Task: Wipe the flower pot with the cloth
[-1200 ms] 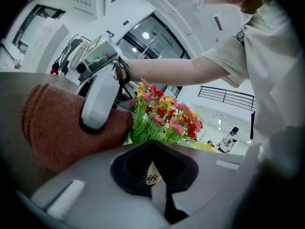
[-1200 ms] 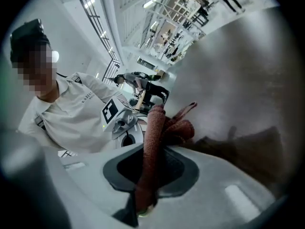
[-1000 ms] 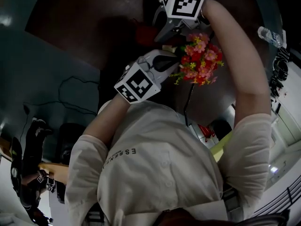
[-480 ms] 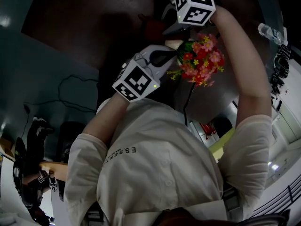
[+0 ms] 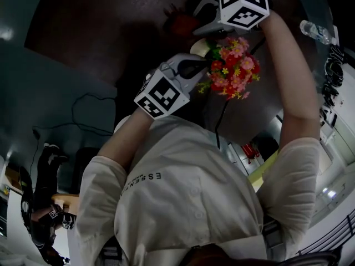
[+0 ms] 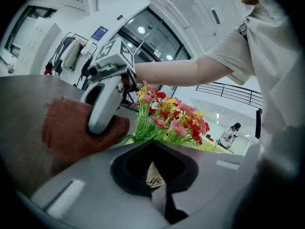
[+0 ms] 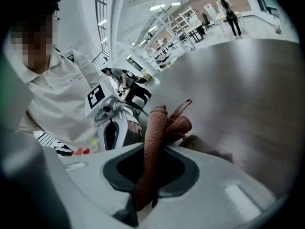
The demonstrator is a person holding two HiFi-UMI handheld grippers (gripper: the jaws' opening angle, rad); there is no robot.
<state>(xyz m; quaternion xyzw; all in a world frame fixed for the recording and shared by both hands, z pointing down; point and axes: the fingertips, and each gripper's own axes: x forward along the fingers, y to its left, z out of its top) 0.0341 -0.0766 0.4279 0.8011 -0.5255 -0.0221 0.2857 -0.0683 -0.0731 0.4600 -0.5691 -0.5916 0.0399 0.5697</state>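
Since a second ago the right gripper (image 7: 143, 197) has slid across beyond the flowers (image 5: 232, 68), taking its cloth (image 7: 156, 123) along; the left gripper (image 6: 159, 197) has barely shifted. The right is clenched on the rust-brown cloth. The left is clamped on the pot (image 6: 153, 178), above the dark table (image 7: 238, 80). The pot is cream and printed, with red, pink and yellow blooms.

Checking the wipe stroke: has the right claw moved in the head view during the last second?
Yes. The right claw, shut on the cloth, has moved rightward, closer to the bottle at the picture's right edge.
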